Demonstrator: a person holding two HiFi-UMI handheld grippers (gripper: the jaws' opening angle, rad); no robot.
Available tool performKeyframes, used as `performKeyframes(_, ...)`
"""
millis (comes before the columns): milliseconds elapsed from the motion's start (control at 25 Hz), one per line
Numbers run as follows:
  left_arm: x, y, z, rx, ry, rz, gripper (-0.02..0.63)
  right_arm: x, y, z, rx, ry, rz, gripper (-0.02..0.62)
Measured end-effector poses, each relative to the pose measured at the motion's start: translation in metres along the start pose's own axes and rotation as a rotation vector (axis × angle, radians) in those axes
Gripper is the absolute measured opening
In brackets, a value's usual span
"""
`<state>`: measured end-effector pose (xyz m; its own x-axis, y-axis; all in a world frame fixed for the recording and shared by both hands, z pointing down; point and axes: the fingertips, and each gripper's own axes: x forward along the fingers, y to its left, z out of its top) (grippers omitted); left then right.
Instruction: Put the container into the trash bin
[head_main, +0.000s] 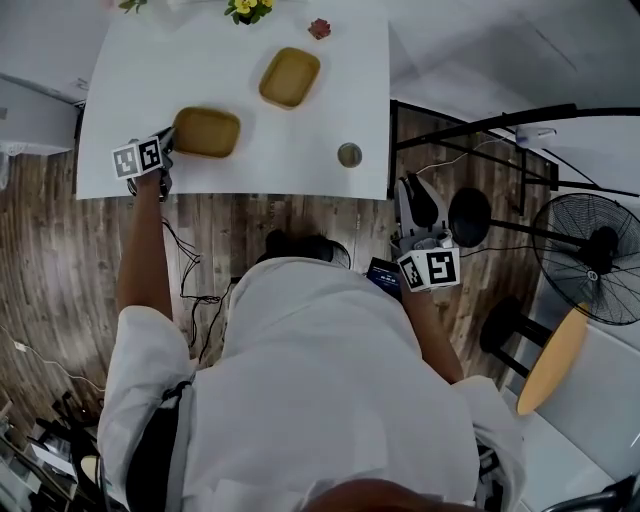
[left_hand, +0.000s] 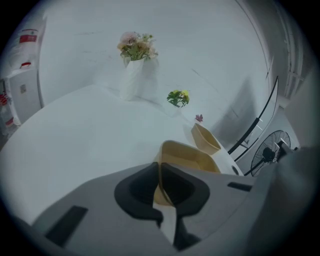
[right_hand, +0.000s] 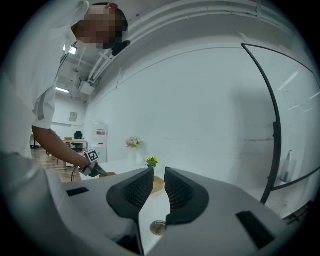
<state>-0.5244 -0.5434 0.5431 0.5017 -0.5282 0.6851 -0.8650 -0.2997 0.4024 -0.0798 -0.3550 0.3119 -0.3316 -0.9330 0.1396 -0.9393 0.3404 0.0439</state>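
Observation:
Two tan containers lie on the white table. My left gripper is shut on the left rim of the nearer container. In the left gripper view the thin rim of this container is pinched between the dark pads of the left gripper. The second container sits farther back, untouched. Off the table's right front corner my right gripper points about level, its jaws slightly apart with nothing between them. I see no trash bin.
A small round metal piece sits near the table's right edge. A white vase of flowers, a yellow posy and a pink flower stand at the back. A fan and a black frame are on the right.

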Motion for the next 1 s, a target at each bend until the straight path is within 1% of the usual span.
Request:
performKeyframes(200, -0.013, -0.013, 0.008, -0.022, -0.036, -0.017, 0.021, -0.008, -0.001, 0.012, -0.002, -0.037, 0.002, 0.086)
performKeyframes(480, -0.05, -0.061, 0.012, 0.006, -0.101, -0.049, 0.021, -0.042, -0.018, 0.021, 0.002, -0.088, -0.008, 0.084)
performKeyframes(600, -0.068, -0.089, 0.008, 0.026, -0.121, -0.059, 0.02, -0.064, -0.026, 0.025, 0.003, -0.115, -0.012, 0.084)
performKeyframes(760, -0.093, -0.134, 0.004, 0.08, -0.143, -0.074, 0.02, -0.096, -0.038, 0.029, -0.025, -0.151, -0.008, 0.084)
performKeyframes(840, -0.103, -0.159, 0.003, 0.097, -0.161, -0.088, 0.02, -0.114, -0.046, 0.029, -0.029, -0.165, -0.008, 0.071)
performKeyframes(1000, -0.12, -0.207, -0.017, 0.106, -0.19, -0.111, 0.02, -0.152, -0.054, 0.024, -0.015, -0.187, 0.007, 0.06)
